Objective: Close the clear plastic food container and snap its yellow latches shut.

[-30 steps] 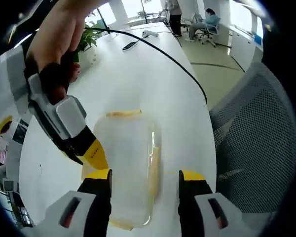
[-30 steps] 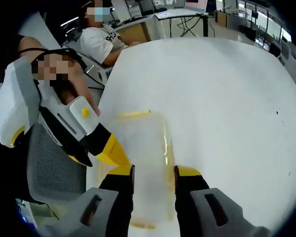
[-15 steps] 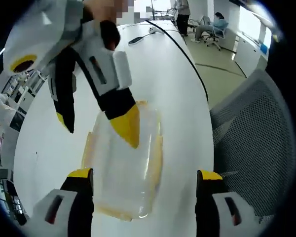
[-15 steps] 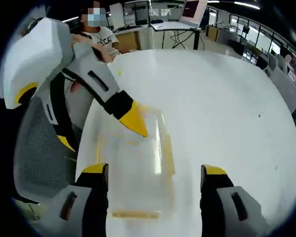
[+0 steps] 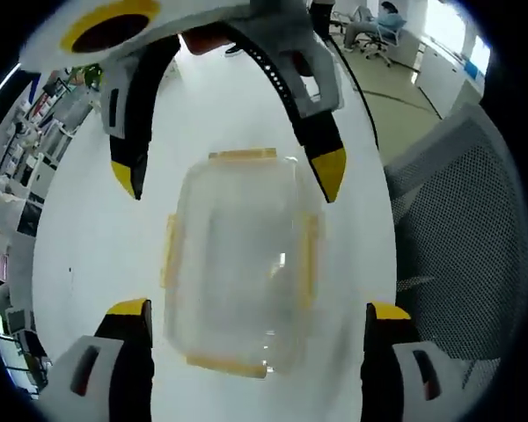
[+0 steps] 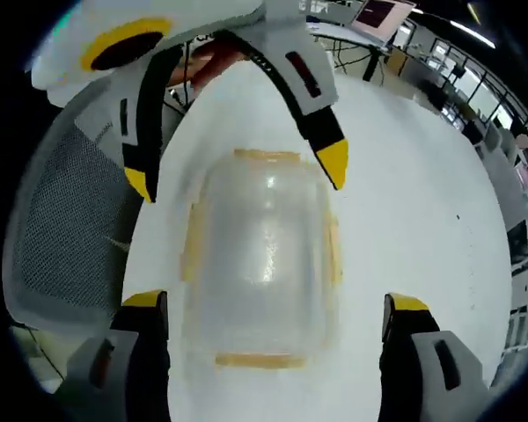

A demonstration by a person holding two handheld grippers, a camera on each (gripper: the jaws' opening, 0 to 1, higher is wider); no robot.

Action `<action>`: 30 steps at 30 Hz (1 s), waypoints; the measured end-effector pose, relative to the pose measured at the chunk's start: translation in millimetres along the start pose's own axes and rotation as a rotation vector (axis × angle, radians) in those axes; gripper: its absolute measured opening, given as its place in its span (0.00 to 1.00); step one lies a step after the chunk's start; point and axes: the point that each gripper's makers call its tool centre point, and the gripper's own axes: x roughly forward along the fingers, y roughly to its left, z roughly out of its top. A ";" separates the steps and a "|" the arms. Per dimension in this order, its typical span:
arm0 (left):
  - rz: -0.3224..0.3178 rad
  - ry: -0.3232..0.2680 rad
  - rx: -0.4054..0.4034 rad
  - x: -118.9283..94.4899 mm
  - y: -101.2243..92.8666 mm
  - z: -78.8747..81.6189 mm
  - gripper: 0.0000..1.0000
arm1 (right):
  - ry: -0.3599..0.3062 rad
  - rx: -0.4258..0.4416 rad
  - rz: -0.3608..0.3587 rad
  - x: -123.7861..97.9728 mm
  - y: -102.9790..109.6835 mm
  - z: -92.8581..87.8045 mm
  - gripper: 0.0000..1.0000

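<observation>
Finding 1: the clear rectangular plastic food container with yellow latches (image 5: 238,272) lies flat on the white surface (image 5: 88,264), near the surface's edge beside a grey mesh office chair (image 5: 466,246). Its lid appears seated on the base. 4 yellow latches show around the rim; the pictures are too blurred to tell which are snapped down.

Finding 2: the left hand-held gripper (image 5: 257,318) is released, its 2 yellow-tipped jaws spread wider than 1.0 s ago, when they stood close together over the lid. The jaws now straddle the near end of the container without touching it.

Finding 3: the right hand-held gripper (image 6: 277,309) is likewise released, its jaws spread wide to either side of the container's near end. 1.0 s ago they stood close together over the lid.

Finding 4: each hand-held gripper now faces the other across the container, both with jaws parted and both clear of the plastic. In the left gripper view the opposing jaws frame the far end of the container; 0.5 s ago 1 tip lay over the lid.

Assessment: the change from narrow to wide jaws, with both tools centred over opposite ends, suggests the lid-seating step is done and the latch step is starting. The end latches look like the likely next targets. Latch engagement remains unconfirmed.
</observation>
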 end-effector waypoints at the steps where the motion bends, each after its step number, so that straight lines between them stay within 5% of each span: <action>1: -0.008 0.000 -0.002 1.3 0.3 0.6 0.98 | 0.013 -0.004 -0.007 1.2 3.4 -1.4 1.00; 9: -0.037 0.038 0.002 11.6 10.8 -6.6 0.94 | 0.066 -0.009 -0.034 11.9 12.2 -9.0 0.92; 18: -0.070 0.063 0.004 24.9 8.3 -18.1 0.84 | 0.050 0.024 -0.047 15.5 9.7 -13.6 0.82; 21: -0.064 0.060 0.028 26.4 7.0 -18.2 0.84 | 0.076 -0.029 -0.043 16.0 9.4 -22.0 0.78; 30: -0.041 0.043 0.028 27.7 9.9 -18.4 0.80 | 0.095 -0.005 -0.036 16.6 11.6 -20.6 0.76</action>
